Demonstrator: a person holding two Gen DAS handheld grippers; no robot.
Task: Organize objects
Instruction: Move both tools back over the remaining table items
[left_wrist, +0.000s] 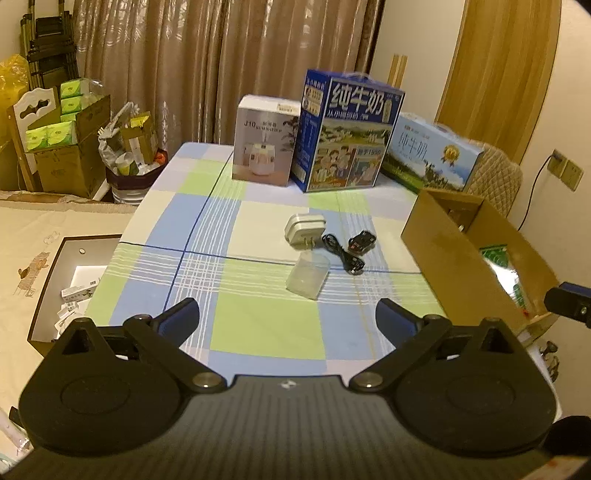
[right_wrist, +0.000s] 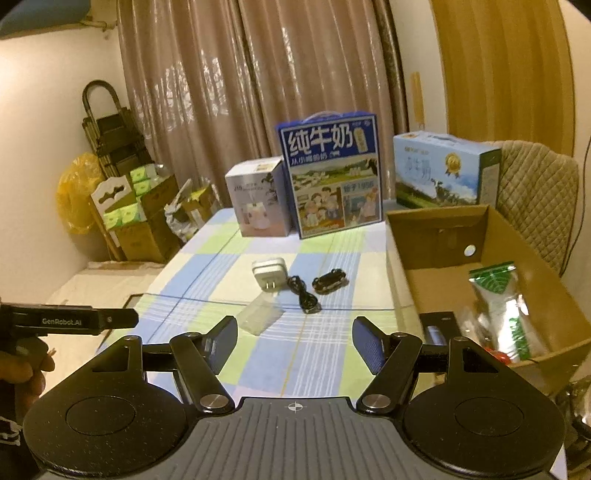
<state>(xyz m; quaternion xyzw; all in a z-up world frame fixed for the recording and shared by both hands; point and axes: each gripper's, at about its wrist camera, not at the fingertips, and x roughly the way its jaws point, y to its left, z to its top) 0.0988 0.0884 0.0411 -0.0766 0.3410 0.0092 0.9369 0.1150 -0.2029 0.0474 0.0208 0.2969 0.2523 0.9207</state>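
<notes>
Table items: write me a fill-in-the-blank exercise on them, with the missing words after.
1. The white charger lies with its prongs facing ____ the camera.
2. The black cable lies between the charger and the small ____ car.
3. The green-and-silver packet lies inside the ____ box.
4. Both grippers' jaws stand ____.

Missing words: toward; black; cardboard; open
</notes>
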